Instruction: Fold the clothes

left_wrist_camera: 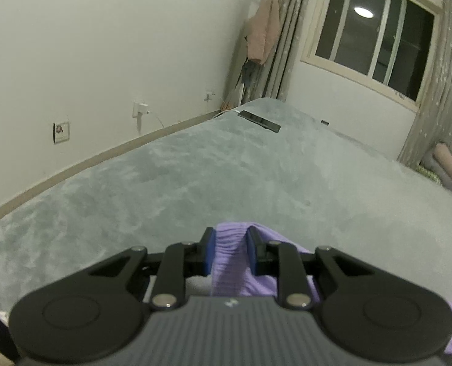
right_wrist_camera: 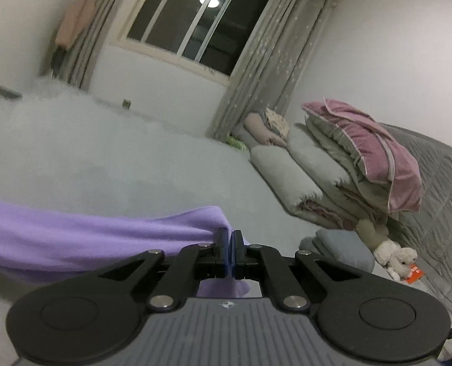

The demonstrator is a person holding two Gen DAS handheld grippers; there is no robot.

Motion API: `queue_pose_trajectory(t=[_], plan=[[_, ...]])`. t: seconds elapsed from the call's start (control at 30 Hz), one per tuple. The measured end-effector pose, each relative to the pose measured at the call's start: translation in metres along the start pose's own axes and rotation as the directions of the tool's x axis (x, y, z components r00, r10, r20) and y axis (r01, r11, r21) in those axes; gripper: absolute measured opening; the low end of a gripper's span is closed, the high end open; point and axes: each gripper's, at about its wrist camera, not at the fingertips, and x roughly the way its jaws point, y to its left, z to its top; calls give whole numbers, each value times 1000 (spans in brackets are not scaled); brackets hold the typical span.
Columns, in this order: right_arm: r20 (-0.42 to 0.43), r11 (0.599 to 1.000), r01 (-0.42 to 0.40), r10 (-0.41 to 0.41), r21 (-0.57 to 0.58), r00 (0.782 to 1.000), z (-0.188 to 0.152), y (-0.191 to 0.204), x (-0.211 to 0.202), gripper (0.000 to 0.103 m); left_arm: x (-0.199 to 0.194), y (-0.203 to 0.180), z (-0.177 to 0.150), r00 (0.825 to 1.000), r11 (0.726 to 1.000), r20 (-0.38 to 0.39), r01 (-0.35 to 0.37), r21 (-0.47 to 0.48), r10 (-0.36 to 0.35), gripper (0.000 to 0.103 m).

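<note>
Two claws grip your purple garment (right_wrist_camera: 73, 238) above the grey bed (left_wrist_camera: 195, 177). Your left claw (left_wrist_camera: 230, 239) pinches a thick fold at lower centre. Your right claw (right_wrist_camera: 229, 239) is nearly closed on a corner, cloth stretching toward the lower left of the frame.

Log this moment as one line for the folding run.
step: lifting | left tool: gripping purple garment | right tool: gripping it too | surface: grey blanket

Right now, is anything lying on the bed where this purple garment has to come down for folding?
Nothing visible. Both the left gripper and right gripper hold the purple garment, and the grey blanket ahead is bare; the phone lies at its far edge.
</note>
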Motion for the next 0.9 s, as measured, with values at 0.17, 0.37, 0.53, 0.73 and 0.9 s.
queue_pose_trajectory(t=[0.17,0.37,0.53,0.73,0.9], plan=[[95,995,-38,29,96,995,23,-23,-48,2,-13,5,9,999,999,31,14,-41,-13,19],[174,990,-22,-2,137,985,49,-42,-97,2,-22,3,19,997,998,83,14,-64,-8,19],[36,996,24,-27,88,999,53,-21,-53,2,9,-17,12,998,999,42,-44,-12,44,19],[-159,997,75,-78,-24,984,13,30,72,2,62,-37,-2,994,992,-30,-102,68,104,19],[-258,996,87,-91,-28,962,-14,55,137,2,81,-36,-11,988,986,-57,-137,93,143,19]])
